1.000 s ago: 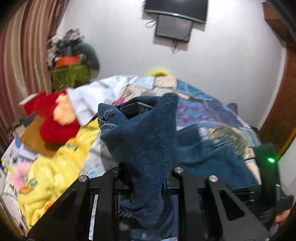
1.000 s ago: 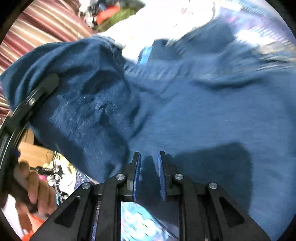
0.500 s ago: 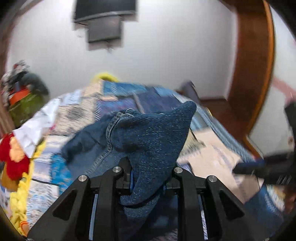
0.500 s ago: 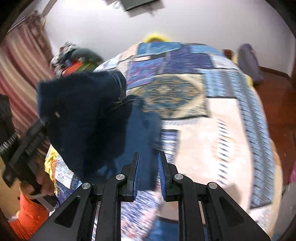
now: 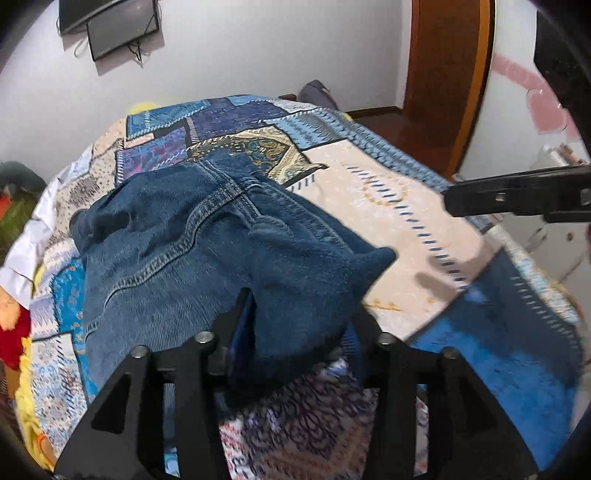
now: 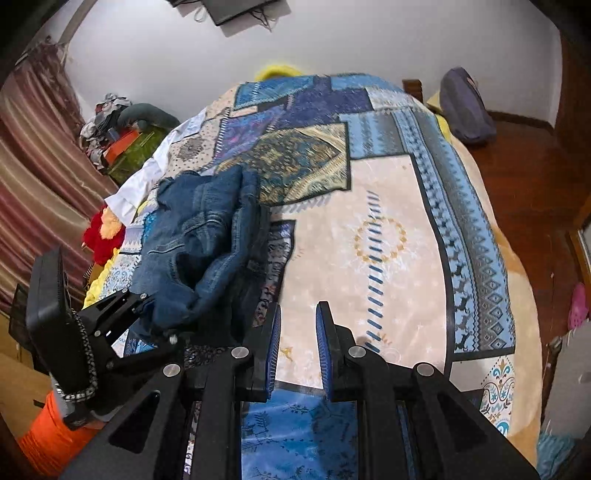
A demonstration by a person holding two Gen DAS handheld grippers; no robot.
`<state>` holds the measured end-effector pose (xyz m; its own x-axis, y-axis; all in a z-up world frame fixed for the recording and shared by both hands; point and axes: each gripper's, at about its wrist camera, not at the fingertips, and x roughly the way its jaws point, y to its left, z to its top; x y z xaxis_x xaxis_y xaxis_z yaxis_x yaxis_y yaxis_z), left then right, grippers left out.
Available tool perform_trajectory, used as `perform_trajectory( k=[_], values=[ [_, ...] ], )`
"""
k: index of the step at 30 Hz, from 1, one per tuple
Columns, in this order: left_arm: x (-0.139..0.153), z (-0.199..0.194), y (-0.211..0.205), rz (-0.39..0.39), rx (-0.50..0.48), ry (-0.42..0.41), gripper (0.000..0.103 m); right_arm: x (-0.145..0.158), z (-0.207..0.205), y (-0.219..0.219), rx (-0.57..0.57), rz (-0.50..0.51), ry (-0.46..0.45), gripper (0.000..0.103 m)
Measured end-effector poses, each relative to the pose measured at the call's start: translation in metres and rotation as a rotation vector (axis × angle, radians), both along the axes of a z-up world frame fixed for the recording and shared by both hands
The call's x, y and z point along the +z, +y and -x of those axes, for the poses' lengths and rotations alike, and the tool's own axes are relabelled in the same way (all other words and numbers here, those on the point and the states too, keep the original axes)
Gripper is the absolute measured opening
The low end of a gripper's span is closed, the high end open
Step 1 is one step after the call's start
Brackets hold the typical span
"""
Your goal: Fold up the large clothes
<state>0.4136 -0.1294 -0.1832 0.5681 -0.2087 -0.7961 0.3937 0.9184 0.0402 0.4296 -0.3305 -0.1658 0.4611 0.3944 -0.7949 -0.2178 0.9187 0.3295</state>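
Note:
A pair of dark blue jeans (image 5: 192, 240) lies bunched on the patchwork bedspread (image 5: 388, 192), on the bed's left half. My left gripper (image 5: 299, 317) is shut on an end of the jeans, low over the bed's near edge. In the right wrist view the jeans (image 6: 199, 236) stretch away from the left gripper (image 6: 147, 314). My right gripper (image 6: 297, 332) is open and empty above the bedspread (image 6: 388, 229), to the right of the jeans. It shows as a black bar in the left wrist view (image 5: 517, 195).
A white cloth (image 6: 147, 184) and a red and yellow plush toy (image 6: 103, 229) lie at the bed's left side, by striped curtains (image 6: 33, 166). A dark bag (image 6: 465, 107) sits on the wooden floor at the far right. A screen (image 5: 122, 26) hangs on the wall.
My left gripper has lowered the jeans onto the bed, still gripping them. My right gripper has let go of the jeans and moved off to the right.

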Motion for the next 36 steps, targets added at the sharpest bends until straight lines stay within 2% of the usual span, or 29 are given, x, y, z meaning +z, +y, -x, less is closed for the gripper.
perform_trajectory(
  k=[3, 5, 8, 12, 16, 18, 21, 22, 24, 27, 36],
  values=[
    [0.020, 0.007, 0.017, 0.098, 0.000, 0.048, 0.062, 0.017, 0.002, 0.014, 0.034, 0.011, -0.047, 0.015],
    [0.033, 0.013, 0.031, 0.119, 0.022, 0.030, 0.066, 0.028, 0.003, 0.027, 0.061, 0.027, -0.082, 0.015],
    [0.055, 0.018, 0.062, 0.096, 0.091, -0.034, 0.075, 0.042, 0.002, 0.053, 0.113, 0.047, -0.130, 0.015],
    [0.065, 0.007, 0.109, 0.022, 0.205, -0.098, 0.080, 0.046, -0.003, 0.091, 0.180, 0.056, -0.152, 0.014],
    [0.046, -0.005, 0.148, 0.007, 0.295, -0.053, 0.080, 0.030, -0.014, 0.129, 0.254, 0.073, -0.133, 0.014],
    [0.028, -0.011, 0.159, 0.016, 0.317, 0.000, 0.080, 0.016, -0.020, 0.141, 0.265, 0.108, -0.115, 0.014],
    [-0.014, -0.020, 0.168, 0.005, 0.331, 0.117, 0.083, -0.015, -0.031, 0.149, 0.254, 0.219, -0.078, 0.014],
    [-0.022, -0.017, 0.168, 0.019, 0.324, 0.121, 0.084, -0.025, -0.033, 0.149, 0.251, 0.264, -0.073, 0.014],
    [-0.032, -0.011, 0.170, 0.027, 0.334, 0.098, 0.096, -0.039, -0.033, 0.143, 0.266, 0.279, -0.062, 0.014],
    [-0.034, -0.006, 0.169, 0.029, 0.323, 0.088, 0.097, -0.047, -0.023, 0.134, 0.286, 0.301, -0.096, 0.014],
    [-0.039, 0.006, 0.173, 0.065, 0.354, 0.093, 0.097, -0.045, 0.009, 0.132, 0.296, 0.424, -0.187, 0.014]
  ],
)
